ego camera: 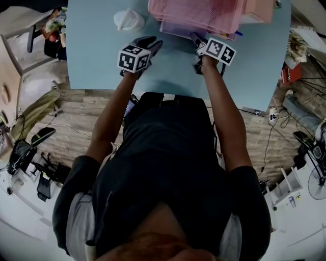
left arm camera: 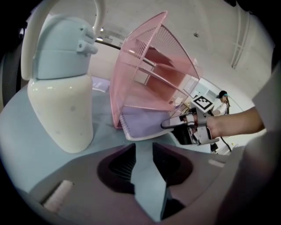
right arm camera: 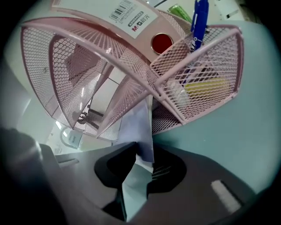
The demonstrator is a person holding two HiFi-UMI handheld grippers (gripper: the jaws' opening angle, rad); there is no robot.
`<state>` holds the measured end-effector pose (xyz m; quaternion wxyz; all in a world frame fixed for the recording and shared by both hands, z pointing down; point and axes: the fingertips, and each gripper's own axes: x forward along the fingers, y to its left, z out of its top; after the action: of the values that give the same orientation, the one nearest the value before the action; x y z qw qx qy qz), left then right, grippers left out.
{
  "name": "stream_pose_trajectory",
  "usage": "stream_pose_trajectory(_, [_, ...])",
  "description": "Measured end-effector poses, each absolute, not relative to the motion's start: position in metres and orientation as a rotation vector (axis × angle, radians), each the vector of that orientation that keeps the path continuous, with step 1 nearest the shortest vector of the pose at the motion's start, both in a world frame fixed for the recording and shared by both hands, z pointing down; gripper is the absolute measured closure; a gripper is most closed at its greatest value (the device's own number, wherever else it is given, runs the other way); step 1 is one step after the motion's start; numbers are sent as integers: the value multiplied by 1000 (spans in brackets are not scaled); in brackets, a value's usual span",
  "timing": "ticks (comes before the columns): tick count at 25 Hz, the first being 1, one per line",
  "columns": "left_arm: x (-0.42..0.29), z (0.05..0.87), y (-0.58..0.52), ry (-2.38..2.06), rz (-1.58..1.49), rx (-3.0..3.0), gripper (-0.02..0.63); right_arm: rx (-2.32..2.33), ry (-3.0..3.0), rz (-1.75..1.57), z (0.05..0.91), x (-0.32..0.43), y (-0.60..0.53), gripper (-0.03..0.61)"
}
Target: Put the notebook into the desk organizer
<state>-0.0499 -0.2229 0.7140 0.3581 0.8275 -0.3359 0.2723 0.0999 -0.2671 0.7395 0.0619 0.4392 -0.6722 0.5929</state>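
Observation:
A pink mesh desk organizer [ego camera: 198, 12] [left arm camera: 149, 74] [right arm camera: 109, 57] stands at the far side of the pale blue table [ego camera: 102, 56]. The lavender spiral notebook [left arm camera: 145, 125] [right arm camera: 138, 127] lies flat, its far part inside the organizer's bottom slot and its near edge sticking out. My right gripper [ego camera: 197, 40] [left arm camera: 169, 125] [right arm camera: 142, 151] is shut on that near edge. My left gripper [ego camera: 153, 43] [left arm camera: 142, 149] hovers over the table left of the notebook, shut, nothing between its fingers.
A white jug with a pale blue lid [ego camera: 128, 19] [left arm camera: 61, 96] stands left of the organizer, close to my left gripper. A blue pen [right arm camera: 198, 22] and a yellow item [right arm camera: 206, 88] sit in the organizer's side cup. Cables and clutter lie on the floor around the table.

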Motion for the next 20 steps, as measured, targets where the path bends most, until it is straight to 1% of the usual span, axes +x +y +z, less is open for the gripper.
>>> stream_pose_trajectory(5, [-57, 702, -224, -883, 681, 2156, 437, 1372, -2020, 1763, 743, 105, -273, 512])
stream_pose_trajectory(7, [-59, 696, -224, -889, 666, 2162, 437, 1381, -2017, 1726, 745, 108, -275, 499])
stream_pose_trajectory(9, [-63, 687, -223, -888, 646, 2173, 437, 1404, -2003, 1660, 744, 113, -275, 463])
stream_pose_trajectory(11, [-71, 674, -221, -893, 624, 2191, 437, 1443, -1995, 1564, 740, 120, -275, 379])
stream_pose_trajectory(12, [-75, 666, -219, -898, 613, 2201, 437, 1460, -1997, 1510, 736, 124, -274, 355])
stream_pose_trajectory(14, [-85, 651, -214, -909, 590, 2224, 437, 1483, -2005, 1435, 727, 131, -271, 348])
stream_pose_trajectory(20, [-120, 605, -193, -956, 530, 2296, 437, 1548, -2081, 1376, 687, 144, -249, 350])
